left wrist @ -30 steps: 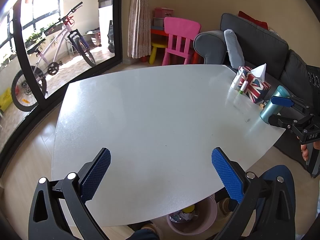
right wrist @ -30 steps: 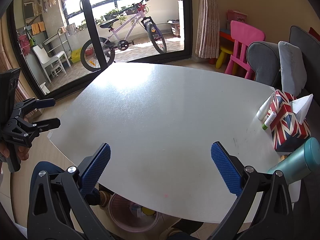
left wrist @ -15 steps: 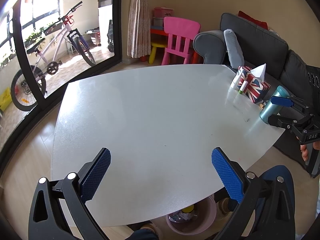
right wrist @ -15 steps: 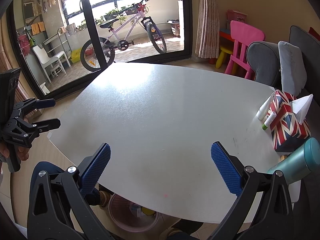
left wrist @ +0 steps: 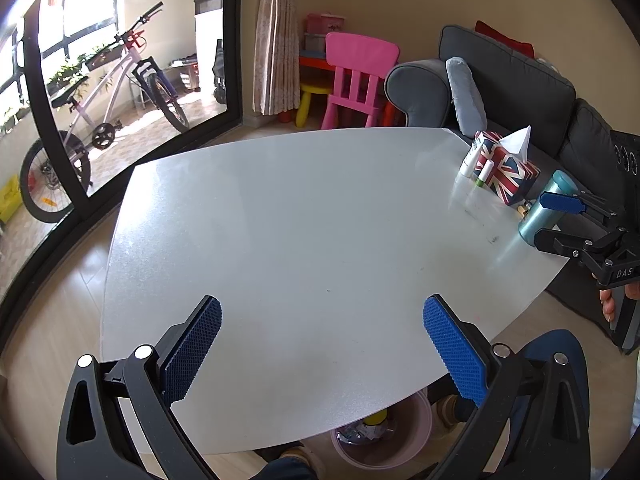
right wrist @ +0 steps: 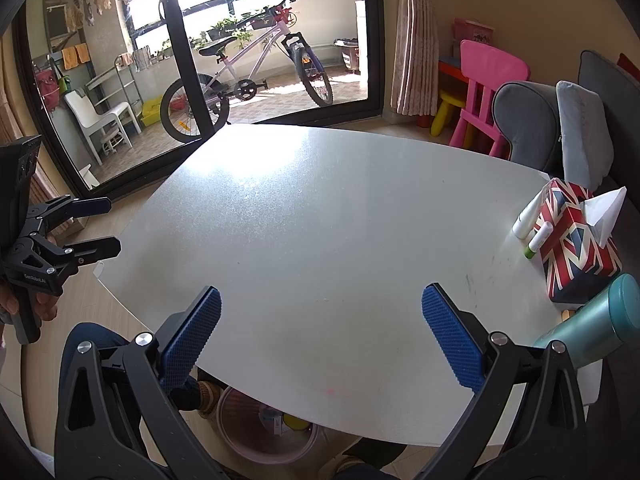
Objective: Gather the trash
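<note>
A pink bin with wrappers inside stands on the floor under the near edge of the white table; the right wrist view shows this bin too. My left gripper hovers open over the table's near edge with nothing between its blue pads. My right gripper is open too, also with nothing in it. Each shows in the other's view: the right gripper at the table's right end, the left gripper off its left side. No loose trash shows on the tabletop.
At the table's right end sit a Union Jack tissue box, two small tubes and a teal bottle lying down. A grey sofa, pink chair and glass door with a bicycle surround the table.
</note>
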`<state>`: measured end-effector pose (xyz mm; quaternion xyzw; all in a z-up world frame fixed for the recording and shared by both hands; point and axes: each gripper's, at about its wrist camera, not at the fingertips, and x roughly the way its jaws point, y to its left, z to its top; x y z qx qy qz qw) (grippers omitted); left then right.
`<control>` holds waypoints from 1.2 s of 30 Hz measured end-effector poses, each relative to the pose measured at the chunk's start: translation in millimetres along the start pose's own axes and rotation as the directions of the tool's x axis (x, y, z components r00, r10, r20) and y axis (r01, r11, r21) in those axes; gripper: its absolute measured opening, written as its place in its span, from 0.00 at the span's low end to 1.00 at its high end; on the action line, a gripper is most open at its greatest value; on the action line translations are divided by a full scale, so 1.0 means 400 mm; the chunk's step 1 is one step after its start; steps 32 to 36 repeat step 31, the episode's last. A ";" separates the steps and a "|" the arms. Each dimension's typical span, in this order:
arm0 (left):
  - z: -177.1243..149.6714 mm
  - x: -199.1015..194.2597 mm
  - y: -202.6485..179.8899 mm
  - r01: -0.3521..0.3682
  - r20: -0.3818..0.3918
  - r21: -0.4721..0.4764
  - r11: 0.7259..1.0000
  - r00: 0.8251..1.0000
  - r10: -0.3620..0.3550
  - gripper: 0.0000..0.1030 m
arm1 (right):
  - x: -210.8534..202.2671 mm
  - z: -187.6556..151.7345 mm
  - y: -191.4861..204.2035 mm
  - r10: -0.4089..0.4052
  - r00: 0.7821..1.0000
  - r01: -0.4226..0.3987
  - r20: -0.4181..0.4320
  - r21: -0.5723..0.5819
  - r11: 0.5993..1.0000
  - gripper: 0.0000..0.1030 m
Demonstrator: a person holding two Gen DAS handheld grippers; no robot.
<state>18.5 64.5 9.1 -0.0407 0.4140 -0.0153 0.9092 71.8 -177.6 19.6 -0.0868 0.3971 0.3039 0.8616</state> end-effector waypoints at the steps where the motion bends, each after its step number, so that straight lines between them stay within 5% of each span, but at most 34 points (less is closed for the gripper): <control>1: 0.000 0.000 0.000 0.000 0.000 0.000 1.000 1.000 0.000 0.94 | 0.000 0.000 0.001 0.000 1.000 0.000 0.000 0.000 1.000 0.96; 36: 0.007 -0.011 0.000 -0.020 0.022 0.018 1.000 1.000 0.020 0.94 | 0.006 -0.020 -0.003 0.003 1.000 -0.003 -0.001 0.003 1.000 0.96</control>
